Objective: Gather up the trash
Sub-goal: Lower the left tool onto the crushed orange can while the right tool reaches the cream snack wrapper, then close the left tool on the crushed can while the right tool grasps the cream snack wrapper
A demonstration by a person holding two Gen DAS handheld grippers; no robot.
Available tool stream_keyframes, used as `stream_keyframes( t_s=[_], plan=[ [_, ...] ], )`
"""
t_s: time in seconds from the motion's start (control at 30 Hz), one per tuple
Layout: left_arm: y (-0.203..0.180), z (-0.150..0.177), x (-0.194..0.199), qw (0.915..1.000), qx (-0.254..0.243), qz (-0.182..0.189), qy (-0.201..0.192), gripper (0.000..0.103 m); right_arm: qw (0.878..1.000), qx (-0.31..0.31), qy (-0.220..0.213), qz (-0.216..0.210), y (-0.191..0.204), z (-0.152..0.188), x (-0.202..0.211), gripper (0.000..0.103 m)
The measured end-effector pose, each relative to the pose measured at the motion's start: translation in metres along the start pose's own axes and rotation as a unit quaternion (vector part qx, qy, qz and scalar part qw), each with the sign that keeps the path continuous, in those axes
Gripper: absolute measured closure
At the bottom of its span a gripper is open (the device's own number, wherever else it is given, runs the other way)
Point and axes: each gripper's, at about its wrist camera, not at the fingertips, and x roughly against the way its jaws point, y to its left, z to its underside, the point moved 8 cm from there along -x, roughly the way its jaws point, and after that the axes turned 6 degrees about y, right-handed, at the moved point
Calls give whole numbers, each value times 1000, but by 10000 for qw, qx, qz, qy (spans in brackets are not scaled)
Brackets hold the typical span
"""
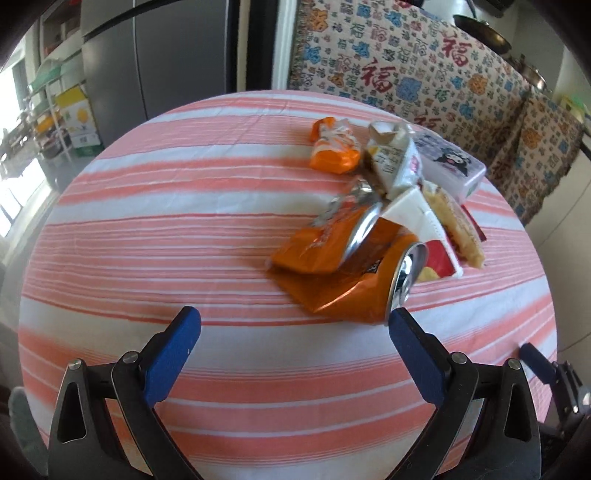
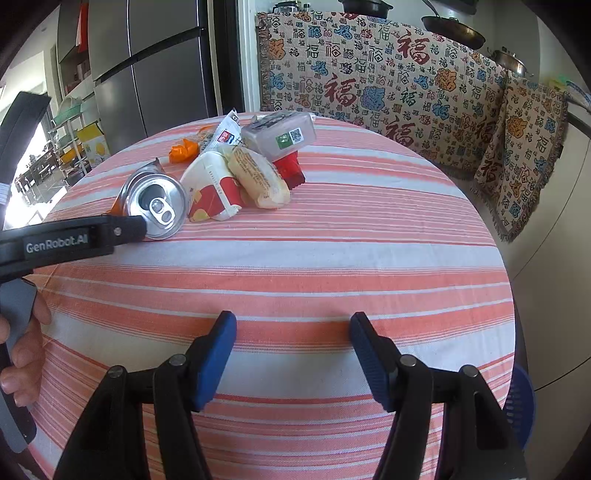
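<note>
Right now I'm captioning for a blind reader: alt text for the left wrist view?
The open left gripper points at an orange crushed drink can lying on its side in a litter pile on a table with a pink-and-white striped cloth, its blue-padded fingers empty.

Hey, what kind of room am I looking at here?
Most likely a home kitchen or dining area. A tall grey double-door fridge stands behind the round table with a pink-and-white striped cloth, and dark metal pans sit above the patterned woven throw.
</note>
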Motion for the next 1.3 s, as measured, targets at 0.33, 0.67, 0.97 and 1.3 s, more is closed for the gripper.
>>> stream_keyframes(
  t_s=[0.33, 0.67, 0.97, 1.3],
  plan=[
    [75, 12, 16, 9976, 441, 537, -63, 2, 10000, -3, -5, 9, 0, 0, 0, 37],
    [-6, -5, 2, 9824, -1348, 1290, 13, 1, 10000, 0, -10, 13, 0, 0, 0, 37],
    [-14, 3, 7, 9783, -1777, 1056, -135, 26, 10000, 0, -13, 11, 0, 0, 0, 37],
    [17, 36, 26, 9919, -699, 1060, -37, 26, 9991, 65, 116, -391, 0, -3, -2, 28]
  ],
)
